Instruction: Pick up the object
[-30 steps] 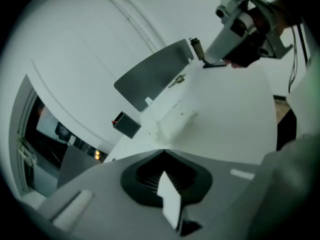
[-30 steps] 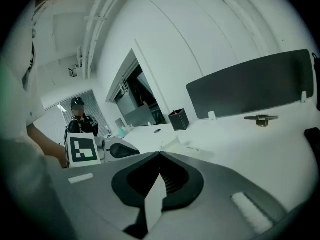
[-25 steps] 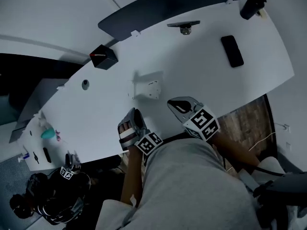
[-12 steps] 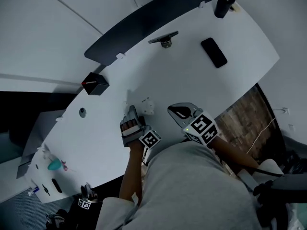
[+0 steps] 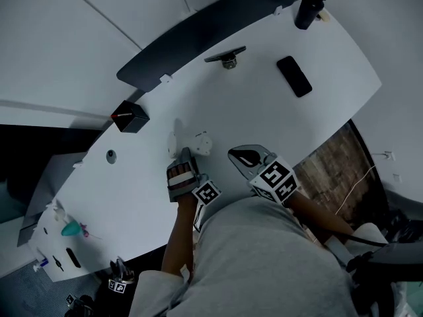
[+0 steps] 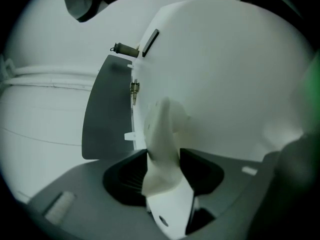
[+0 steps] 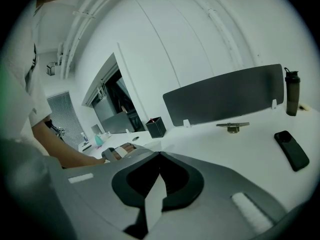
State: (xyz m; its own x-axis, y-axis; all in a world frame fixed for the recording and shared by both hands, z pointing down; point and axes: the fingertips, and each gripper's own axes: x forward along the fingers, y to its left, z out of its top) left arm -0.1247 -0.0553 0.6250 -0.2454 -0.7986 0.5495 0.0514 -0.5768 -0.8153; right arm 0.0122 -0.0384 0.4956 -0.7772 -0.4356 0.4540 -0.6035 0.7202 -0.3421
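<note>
The left gripper is pinching the small white object at the near edge of the desk, its jaws just having been closing around it for the lift, while the right gripper is idling beside it, jaws fully together and empty.

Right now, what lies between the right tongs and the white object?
Only bare table, per the head view, between right tongs and white object.
</note>
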